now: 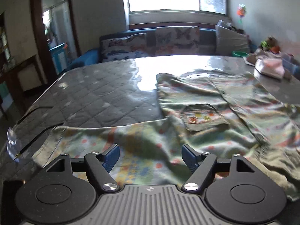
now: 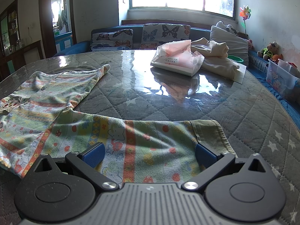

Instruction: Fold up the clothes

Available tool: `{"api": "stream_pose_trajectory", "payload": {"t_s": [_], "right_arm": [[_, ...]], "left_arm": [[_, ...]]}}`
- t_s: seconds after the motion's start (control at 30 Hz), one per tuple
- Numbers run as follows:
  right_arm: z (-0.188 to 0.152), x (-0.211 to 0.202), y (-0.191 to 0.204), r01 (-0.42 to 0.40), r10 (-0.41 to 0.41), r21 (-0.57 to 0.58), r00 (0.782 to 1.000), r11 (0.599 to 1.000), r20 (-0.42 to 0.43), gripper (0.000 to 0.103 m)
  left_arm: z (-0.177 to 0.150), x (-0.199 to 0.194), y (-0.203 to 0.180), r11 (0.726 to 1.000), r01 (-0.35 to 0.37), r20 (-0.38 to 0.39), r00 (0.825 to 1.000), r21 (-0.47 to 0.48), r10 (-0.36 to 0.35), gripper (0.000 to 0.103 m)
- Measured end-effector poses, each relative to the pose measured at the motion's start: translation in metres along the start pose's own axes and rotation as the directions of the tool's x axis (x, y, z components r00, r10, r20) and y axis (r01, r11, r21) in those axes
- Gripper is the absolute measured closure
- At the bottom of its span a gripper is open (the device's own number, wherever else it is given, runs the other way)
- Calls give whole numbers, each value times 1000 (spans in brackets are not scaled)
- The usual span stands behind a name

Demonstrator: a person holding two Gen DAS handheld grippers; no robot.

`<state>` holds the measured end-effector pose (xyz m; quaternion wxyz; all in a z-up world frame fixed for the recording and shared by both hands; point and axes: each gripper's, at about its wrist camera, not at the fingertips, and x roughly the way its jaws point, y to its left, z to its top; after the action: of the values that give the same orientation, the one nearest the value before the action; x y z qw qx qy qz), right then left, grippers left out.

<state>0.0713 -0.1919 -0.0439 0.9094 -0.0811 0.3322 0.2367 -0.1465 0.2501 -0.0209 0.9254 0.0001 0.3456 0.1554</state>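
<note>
Sunlit from the window, your quilted table [image 2: 187, 101] carries the patterned shirt [image 2: 61, 101], spread flat toward its near edge. Your left gripper [image 1: 151, 158] and right gripper [image 2: 150, 154] both hover over a sleeve, jaws apart, apparently gripping nothing; the left view is blurred.

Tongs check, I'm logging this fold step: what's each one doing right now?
Left tongs: open, nothing held, above the patterned garment.
Right tongs: open, nothing held, above the garment's sleeve.
</note>
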Motion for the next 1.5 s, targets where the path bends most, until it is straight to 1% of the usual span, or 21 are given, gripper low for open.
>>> {"api": "stream_pose_trajectory", "payload": {"t_s": [0.07,0.17,0.27,0.33,0.4,0.47,0.53,0.63,0.73,0.87,1.03,1.13,1.23,1.3,1.37,1.4,1.5], "right_arm": [[0,0,0,0,0,0,1000,1000,0,0],[0,0,0,1,-1,0,1000,1000,0,0],[0,0,0,1,-1,0,1000,1000,0,0],[0,0,0,1,-1,0,1000,1000,0,0],[0,0,-1,-1,1,2,1000,1000,-1,0],[0,0,-1,-1,1,2,1000,1000,-2,0],[1,0,-1,-1,1,2,1000,1000,-5,0],[2,1,1,3,-3,-2,1000,1000,-10,0],[3,1,2,7,-7,-5,1000,1000,-14,0],[4,0,3,16,-16,5,1000,1000,-8,0],[4,-9,1,38,-38,29,999,999,17,0],[5,-20,-3,53,-55,57,998,997,33,0],[2,-30,-13,83,-88,116,995,990,39,4],[-2,-35,-22,103,-110,162,993,981,33,11],[-7,-38,-32,130,-137,205,990,970,18,14],[-9,-39,-36,143,-150,224,989,964,12,18],[-14,-42,-46,171,-177,262,984,950,-1,22]], "left_arm": [[-7,9,-1,1000,-8,-36,999,2,9,26],[-10,12,7,999,-13,-47,999,-44,11,20],[-7,8,7,998,-13,-48,999,-59,10,20],[-1,1,3,998,11,-22,1000,-64,-12,19],[7,-9,-2,996,52,22,998,-76,-51,14],[14,-17,-10,991,95,67,994,-89,-89,3],[21,-22,-19,987,132,107,987,-92,-122,3],[28,-25,-34,979,178,142,976,-97,-163,0],[34,-28,-47,971,220,161,966,-89,-204,0],[40,-31,-61,965,253,170,956,-64,-239,0],[45,-31,-70,964,259,167,955,-57,-246,0],[47,-29,-75,968,246,156,959,-49,-236,0],[47,-26,-79,970,240,139,963,-48,-232,0],[46,-22,-83,968,246,127,963,-51,-238,0],[45,-19,-86,968,246,116,964,-49,-239,0],[44,-18,-88,968,246,111,965,-46,-239,0],[43,-16,-91,968,247,98,965,-38,-243,0]]}}
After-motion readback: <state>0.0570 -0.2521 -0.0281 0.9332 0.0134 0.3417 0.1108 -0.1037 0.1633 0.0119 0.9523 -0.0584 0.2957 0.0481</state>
